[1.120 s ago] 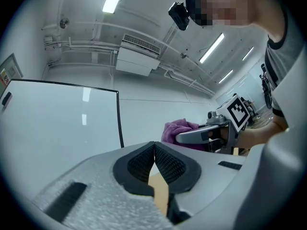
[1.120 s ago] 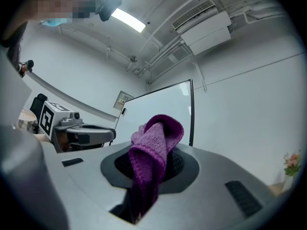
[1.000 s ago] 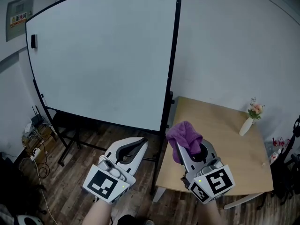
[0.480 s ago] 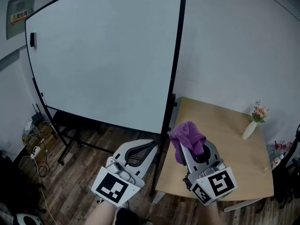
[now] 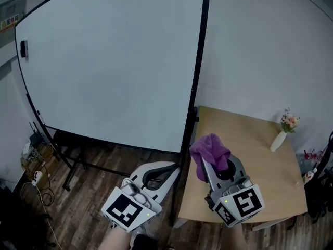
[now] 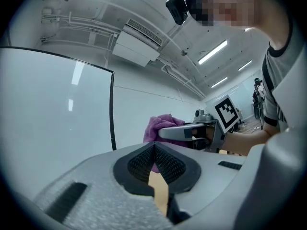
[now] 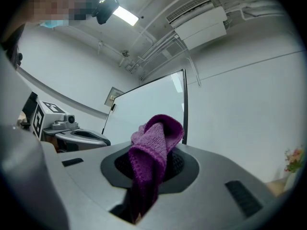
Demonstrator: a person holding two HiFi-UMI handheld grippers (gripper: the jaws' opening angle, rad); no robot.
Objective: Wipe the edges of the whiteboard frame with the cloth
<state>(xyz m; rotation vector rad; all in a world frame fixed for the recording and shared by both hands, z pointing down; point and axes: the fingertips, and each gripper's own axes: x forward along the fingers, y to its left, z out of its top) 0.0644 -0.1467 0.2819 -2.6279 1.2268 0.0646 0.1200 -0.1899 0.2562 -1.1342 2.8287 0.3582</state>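
A large whiteboard [image 5: 109, 61] on a black stand fills the left of the head view; its black right frame edge [image 5: 197, 72] runs down the middle. My right gripper [image 5: 205, 158] is shut on a purple cloth [image 5: 208, 151], which bunches above the jaws, just right of the frame's lower part. In the right gripper view the cloth [image 7: 156, 150] hangs between the pads, with the frame edge [image 7: 184, 104] behind it. My left gripper [image 5: 174, 166] is shut with nothing in it, low beside the frame's foot. The left gripper view shows the cloth [image 6: 163, 126] and the frame edge [image 6: 112, 109].
A wooden table [image 5: 260, 160] stands right of the board, under my right gripper, with a small white vase of flowers [image 5: 283, 132] at its far corner. The board's black stand legs [image 5: 78, 163] spread over the wood floor. Cables and a power strip [image 5: 34, 165] lie at the left wall.
The view has drifted left and nearer the board. My left gripper has shifted right, toward the frame's lower end. The right gripper still holds the cloth at much the same place.
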